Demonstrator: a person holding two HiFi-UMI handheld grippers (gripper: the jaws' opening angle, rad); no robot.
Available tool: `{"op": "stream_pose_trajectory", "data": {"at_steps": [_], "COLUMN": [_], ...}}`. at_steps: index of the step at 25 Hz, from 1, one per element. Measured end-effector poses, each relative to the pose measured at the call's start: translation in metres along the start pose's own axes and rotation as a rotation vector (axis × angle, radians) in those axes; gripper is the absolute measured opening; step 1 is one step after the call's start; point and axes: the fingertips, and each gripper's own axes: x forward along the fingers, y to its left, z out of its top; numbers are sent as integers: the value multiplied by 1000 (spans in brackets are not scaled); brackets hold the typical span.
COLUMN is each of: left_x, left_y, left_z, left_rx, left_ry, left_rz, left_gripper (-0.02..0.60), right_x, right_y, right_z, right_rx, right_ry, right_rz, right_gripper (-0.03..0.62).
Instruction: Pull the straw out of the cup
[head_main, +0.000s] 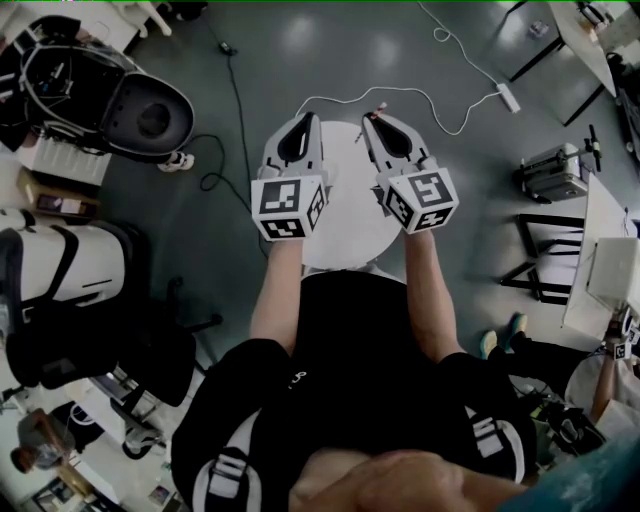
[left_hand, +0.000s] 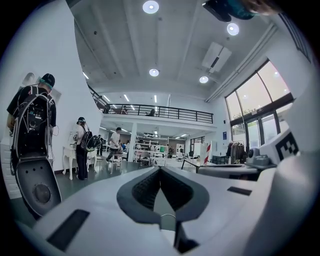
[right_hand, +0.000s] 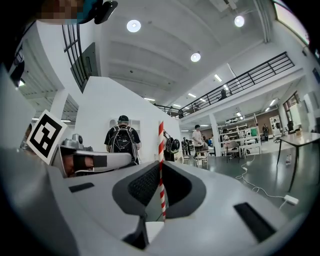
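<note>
Closest to the head camera is the person's black shirt (head_main: 350, 340), and from it both bare forearms reach forward. Each hand carries one gripper above a round white table (head_main: 345, 200). Both grippers lie level, side by side and a little apart. The right gripper (right_hand: 160, 170) is clenched on a red-and-white striped straw (right_hand: 161, 145). The straw stands upright between the dark pads, and its upper end rises above the jaw tips. The left gripper (left_hand: 160, 169) has its jaws together, with nothing between them. On the grey floor behind the table lies a white cable (head_main: 440, 108).
</note>
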Motion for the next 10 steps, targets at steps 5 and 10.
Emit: {"op": "stream_pose_trajectory", "data": {"at_steps": [5, 10], "left_x": [2, 3], "left_y": [-5, -10], "left_z": [0, -1], "left_rx": [4, 5], "left_ry": [-1, 3], "left_rz": [-7, -14], "left_gripper": [9, 9], "right_x": [-6, -11], "right_y": [-5, -12], "right_z": [4, 3], "right_rx": [2, 4], "right_ry": [-16, -13], "right_rz": [-2, -16], "right_gripper": [28, 28]}}
